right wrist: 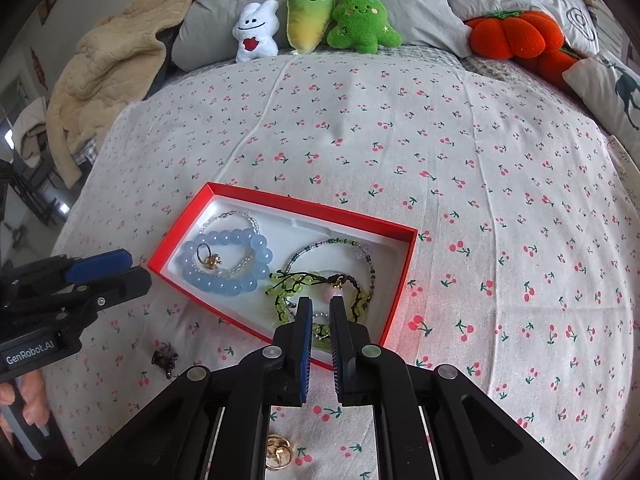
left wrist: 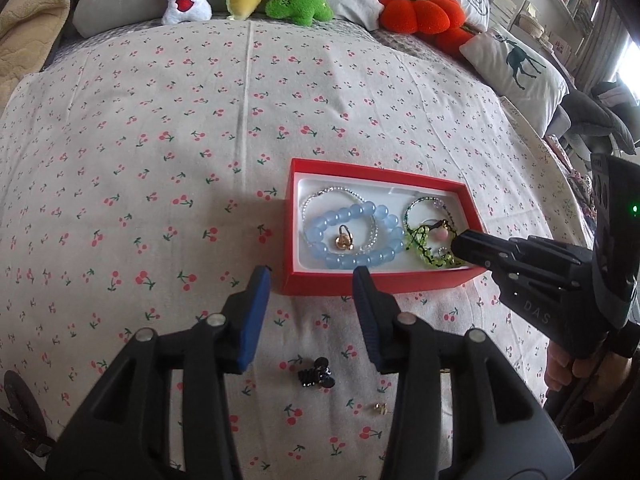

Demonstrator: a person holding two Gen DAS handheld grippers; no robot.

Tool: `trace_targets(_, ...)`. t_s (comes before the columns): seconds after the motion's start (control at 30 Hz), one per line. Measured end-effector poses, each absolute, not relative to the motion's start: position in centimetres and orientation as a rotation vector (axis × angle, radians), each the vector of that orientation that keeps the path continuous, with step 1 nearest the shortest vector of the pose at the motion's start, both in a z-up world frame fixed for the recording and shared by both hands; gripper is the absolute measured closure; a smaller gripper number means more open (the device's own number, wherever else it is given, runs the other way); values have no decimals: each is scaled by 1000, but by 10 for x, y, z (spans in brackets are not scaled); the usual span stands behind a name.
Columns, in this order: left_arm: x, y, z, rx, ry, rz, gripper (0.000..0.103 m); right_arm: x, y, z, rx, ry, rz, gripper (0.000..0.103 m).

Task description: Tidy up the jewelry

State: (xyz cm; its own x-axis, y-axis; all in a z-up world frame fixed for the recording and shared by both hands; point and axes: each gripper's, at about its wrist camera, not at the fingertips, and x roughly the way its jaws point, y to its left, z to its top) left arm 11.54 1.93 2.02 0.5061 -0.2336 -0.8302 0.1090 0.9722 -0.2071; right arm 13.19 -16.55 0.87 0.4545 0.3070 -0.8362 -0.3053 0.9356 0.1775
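Observation:
A red box with a white lining lies on the cherry-print bedsheet. It holds a blue bead bracelet, a clear bead bracelet, a gold ring, a green bead bracelet and a pink charm. My left gripper is open, just before the box's near wall. My right gripper hovers over the green bracelet, jaws slightly apart and empty. A black ornament and gold earrings lie on the sheet.
Plush toys and an orange pumpkin cushion sit along the grey pillows at the far edge. A beige blanket is heaped at the far left. A deer-print pillow lies at the right.

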Motion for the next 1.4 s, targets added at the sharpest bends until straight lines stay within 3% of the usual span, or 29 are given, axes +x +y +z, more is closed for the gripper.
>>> trace_targets(0.23, 110, 31, 19, -141, 1038, -184, 58, 130, -161, 12, -4, 1037, 362, 84)
trace_targets(0.27, 109, 31, 19, -141, 1040, -181, 58, 130, -161, 12, -2, 1039, 358, 75)
trace_targets(0.3, 108, 32, 19, -139, 1043, -178, 58, 129, -161, 13, 1, 1039, 353, 52)
trace_targets(0.37, 107, 33, 18, -137, 1050, -167, 51, 127, -163, 16, 23, 1016, 360, 33)
trace_targets(0.47, 104, 35, 17, -132, 1057, -153, 44, 123, -162, 22, 16, 1001, 346, 28)
trace_targets(0.63, 98, 37, 15, -117, 1072, -126, 31, 113, -165, 30, 12, 975, 346, 0)
trace_targets(0.9, 83, 32, 7, -27, 1087, -94, 4, 87, -169, 39, -69, 946, 342, 0)
trace_targets(1.4, 53, 36, -38, 137, 1153, -97, 1, 36, -179, -21, -243, 1126, 422, 0)
